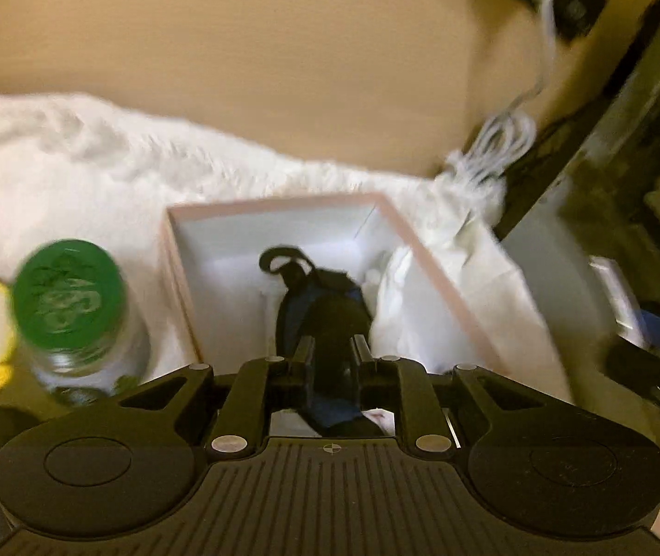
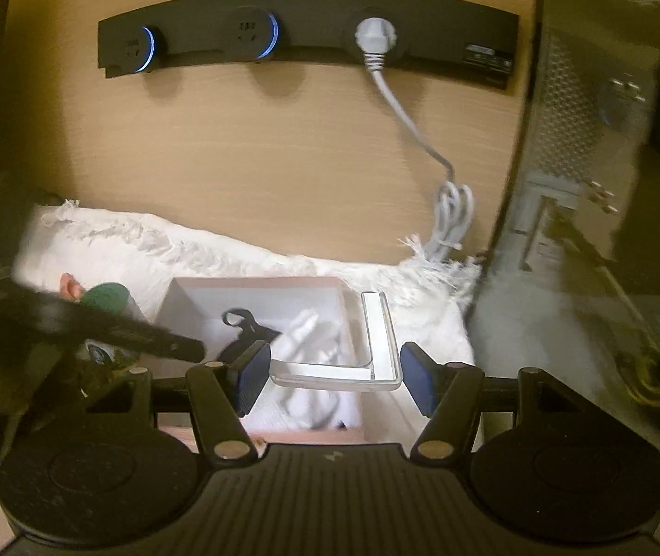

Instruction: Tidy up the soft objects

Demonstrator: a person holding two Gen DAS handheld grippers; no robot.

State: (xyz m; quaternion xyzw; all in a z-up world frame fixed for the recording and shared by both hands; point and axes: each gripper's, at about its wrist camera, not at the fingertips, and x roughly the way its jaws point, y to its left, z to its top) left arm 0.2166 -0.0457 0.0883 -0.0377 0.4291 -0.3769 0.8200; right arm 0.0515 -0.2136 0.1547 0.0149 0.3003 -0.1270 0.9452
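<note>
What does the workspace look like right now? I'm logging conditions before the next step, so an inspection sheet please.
Surface: white fringed cloth over the table.
Job's things: pink-rimmed box holding white fabric; dark fabric item hangs into it.
Clutter: green-capped bottle; clear plastic piece at the box's right edge.
Grippers: left tool shut on the dark fabric item; right tool open, holding nothing.
Cables: white cord, plugged into the power strip, bundled below.
Surroundings: wood wall; computer case on the right.

Both wrist views look down into one box (image 1: 283, 231).
</note>
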